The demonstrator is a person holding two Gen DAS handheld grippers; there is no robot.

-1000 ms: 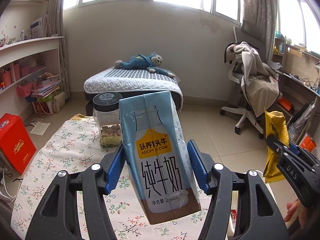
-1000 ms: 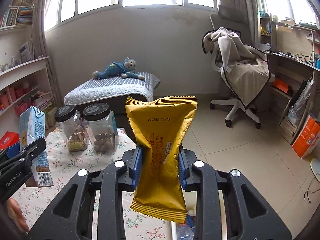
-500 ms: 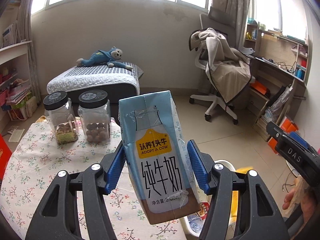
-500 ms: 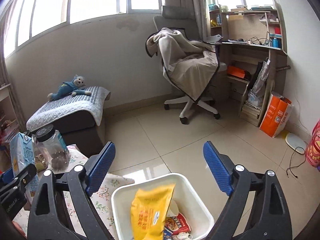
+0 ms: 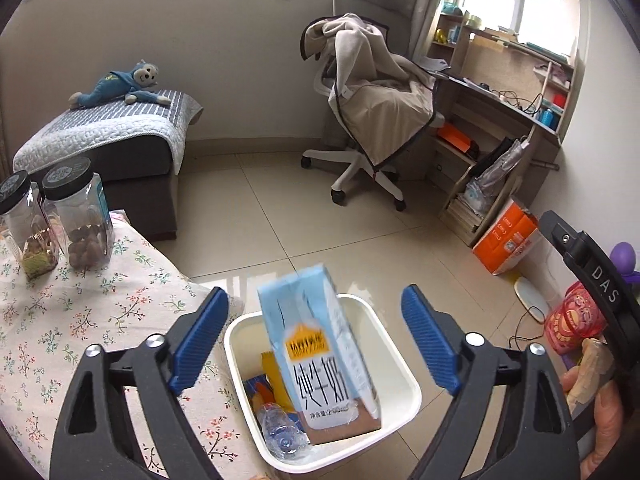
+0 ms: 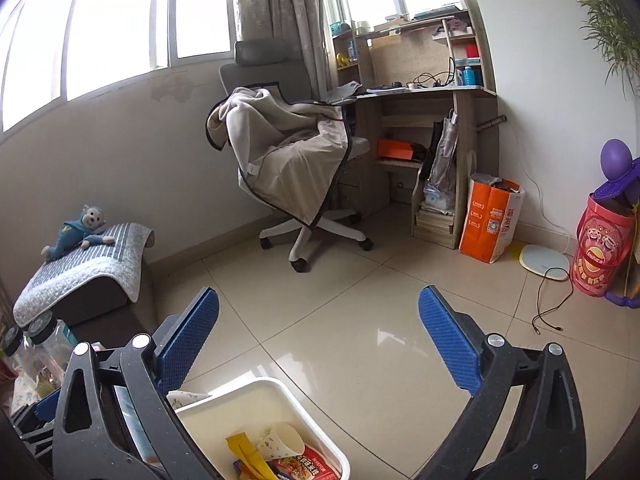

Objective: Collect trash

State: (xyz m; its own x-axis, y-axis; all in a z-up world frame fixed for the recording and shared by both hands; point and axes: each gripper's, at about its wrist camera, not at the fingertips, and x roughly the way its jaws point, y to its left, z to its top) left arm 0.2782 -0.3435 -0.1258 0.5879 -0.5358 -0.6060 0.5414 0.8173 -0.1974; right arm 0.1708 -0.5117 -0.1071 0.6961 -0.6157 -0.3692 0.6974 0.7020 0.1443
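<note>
My left gripper is open above the white trash bin. The blue milk carton is free between the jaws, blurred, its lower end inside the bin. The bin also holds a yellow snack bag and a crushed plastic bottle. My right gripper is open and empty, over the floor beyond the bin. In the right wrist view the bin holds the yellow bag, a paper cup and a red wrapper.
A floral-cloth table stands left of the bin with two black-lidded jars. A swivel chair draped with a blanket, a desk, an orange bag and a low bed stand around the tiled floor.
My left gripper swung over the bin and opened, letting go of the milk carton, which drops into the bin. My right gripper, open since releasing the yellow bag, has moved on past the bin.
</note>
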